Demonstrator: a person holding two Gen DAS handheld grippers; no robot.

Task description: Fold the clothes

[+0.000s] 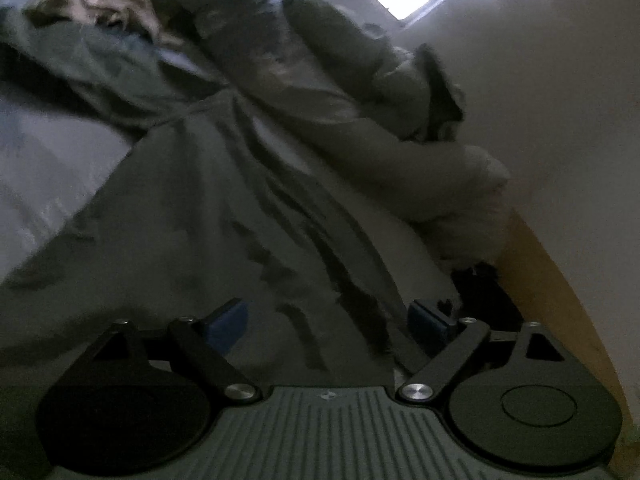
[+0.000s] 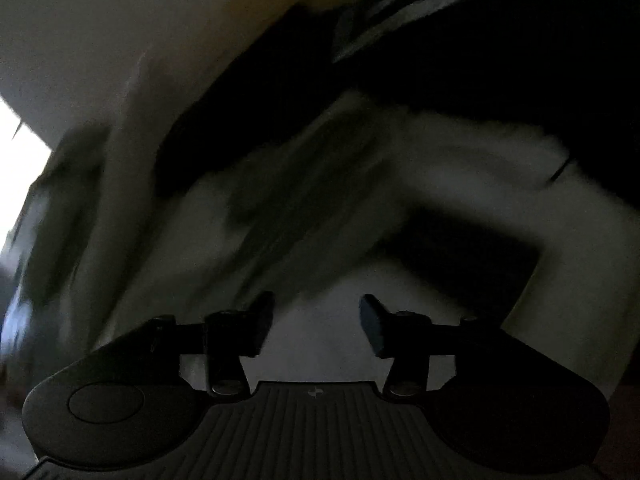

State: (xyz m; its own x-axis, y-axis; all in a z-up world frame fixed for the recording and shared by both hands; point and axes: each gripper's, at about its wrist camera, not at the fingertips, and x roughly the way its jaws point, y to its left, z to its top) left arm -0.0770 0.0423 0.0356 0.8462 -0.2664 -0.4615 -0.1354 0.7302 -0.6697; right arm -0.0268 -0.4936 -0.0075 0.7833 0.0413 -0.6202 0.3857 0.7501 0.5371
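across the left wrist view, a grey-green patterned garment (image 1: 224, 208) lies spread over a pale sheet (image 1: 44, 168), reaching up to the wall. left gripper (image 1: 326, 322) stands wide open over the cloth, holding nothing. right gripper (image 2: 316, 322), in a blurred dark view, stands partly open and empty.

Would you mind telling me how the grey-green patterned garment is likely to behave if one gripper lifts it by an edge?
The garment would probably go floppy and drape, since it already lies in soft folds and creases. It looks thin, so likely light for its spread. Lifted by one edge, the rest would probably trail on the bed.
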